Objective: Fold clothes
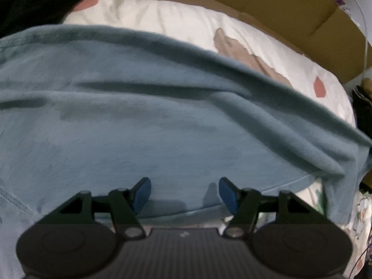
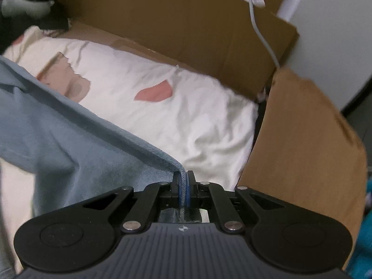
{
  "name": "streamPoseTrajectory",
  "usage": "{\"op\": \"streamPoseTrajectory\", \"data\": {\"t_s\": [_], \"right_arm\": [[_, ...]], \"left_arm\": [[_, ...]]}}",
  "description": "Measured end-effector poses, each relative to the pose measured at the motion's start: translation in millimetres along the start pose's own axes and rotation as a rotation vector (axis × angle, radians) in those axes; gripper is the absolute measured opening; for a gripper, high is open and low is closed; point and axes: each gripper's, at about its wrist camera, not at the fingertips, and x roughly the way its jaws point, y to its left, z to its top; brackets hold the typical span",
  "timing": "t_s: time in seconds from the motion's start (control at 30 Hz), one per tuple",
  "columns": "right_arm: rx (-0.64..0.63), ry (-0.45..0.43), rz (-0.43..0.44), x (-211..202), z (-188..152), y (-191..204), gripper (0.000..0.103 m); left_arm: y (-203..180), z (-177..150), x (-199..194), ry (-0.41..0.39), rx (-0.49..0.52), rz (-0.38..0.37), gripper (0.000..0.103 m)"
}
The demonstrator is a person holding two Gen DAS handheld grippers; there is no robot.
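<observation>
blue fingers (image 1: 141, 194) of the left gripper (image 1: 184, 193) are spread wide apart and hold nothing, with the near hem of the blue-grey garment (image 1: 151, 116) just between and under them. on the right gripper (image 2: 184, 187) the two fingers are pressed together and pinch a ribbed edge of the same garment, which hangs up from the bed to the pads. the garment lies spread across a white bed sheet (image 1: 186, 25) with pink and tan shapes on it. its far edge makes a long soft fold running from left to right. behind the sheet, on the far side, stand brown cardboard walls (image 2: 186, 16). a white cable (image 2: 260, 32) hangs down over the cardboard at the far right.
</observation>
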Motion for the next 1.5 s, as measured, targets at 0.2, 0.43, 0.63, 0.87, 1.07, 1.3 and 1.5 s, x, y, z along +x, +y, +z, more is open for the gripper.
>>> {"op": "streamPoseTrajectory", "data": {"t_s": [0.2,0.43,0.63,0.87,1.07,1.3,1.5], "right_arm": [[-0.102,0.026,-0.065,29,38,-3,0.001],[-0.131,0.026,-0.122,60,70,-11,0.001],[-0.182,0.024,-0.167,78,93,-11,0.001],[-0.220,0.068,-0.189,115,113,-12,0.001],[-0.227,0.108,-0.183,142,122,-12,0.001],[-0.216,0.130,-0.180,168,123,-9,0.001],[-0.210,0.139,-0.171,183,120,-9,0.001]], "left_arm": [[19,-5,-1,-0.018,-0.021,0.007,0.068],[55,17,-17,-0.073,-0.119,0.005,0.068],[91,43,-31,-0.156,-0.196,0.053,0.069],[123,75,-27,-0.241,-0.258,0.091,0.069],[137,90,-10,-0.252,-0.282,0.113,0.069],[143,105,9,-0.259,-0.283,0.144,0.071],[140,122,19,-0.284,-0.257,0.161,0.086]]}}
